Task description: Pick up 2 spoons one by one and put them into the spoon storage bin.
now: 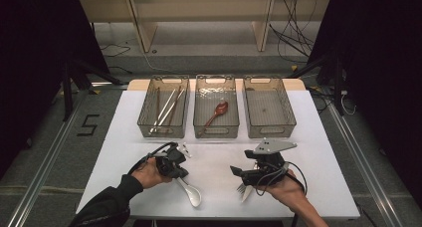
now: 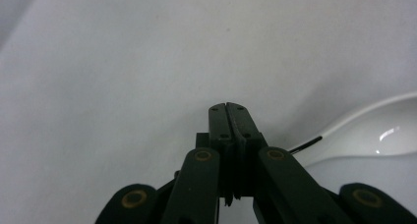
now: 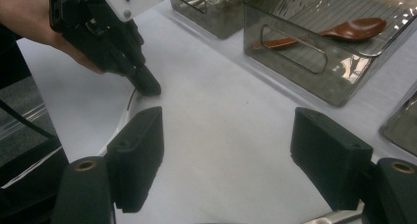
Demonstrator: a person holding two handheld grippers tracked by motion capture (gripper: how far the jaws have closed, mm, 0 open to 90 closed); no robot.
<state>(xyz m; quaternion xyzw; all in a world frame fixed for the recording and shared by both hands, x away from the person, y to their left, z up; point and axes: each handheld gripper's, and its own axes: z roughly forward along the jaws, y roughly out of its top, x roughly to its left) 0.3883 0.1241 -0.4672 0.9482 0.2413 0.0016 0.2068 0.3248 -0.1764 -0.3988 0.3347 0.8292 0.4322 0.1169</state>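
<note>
White desk (image 1: 124,137) from above: three baskets sort cutlery at twelve o'clock, so my left claw (image 1: 180,171) is down at the white spoon (image 1: 191,193). Its own view: pinched shut beside the spoon. Right claw (image 3: 231,160): wide, waiting.

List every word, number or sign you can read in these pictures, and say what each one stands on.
"5" – a dark figure marked on the grey floor left of the table, in the high view.
No other text: the three clear bins, the white spoon and the brown spoon bear no readable label or brand.
</note>
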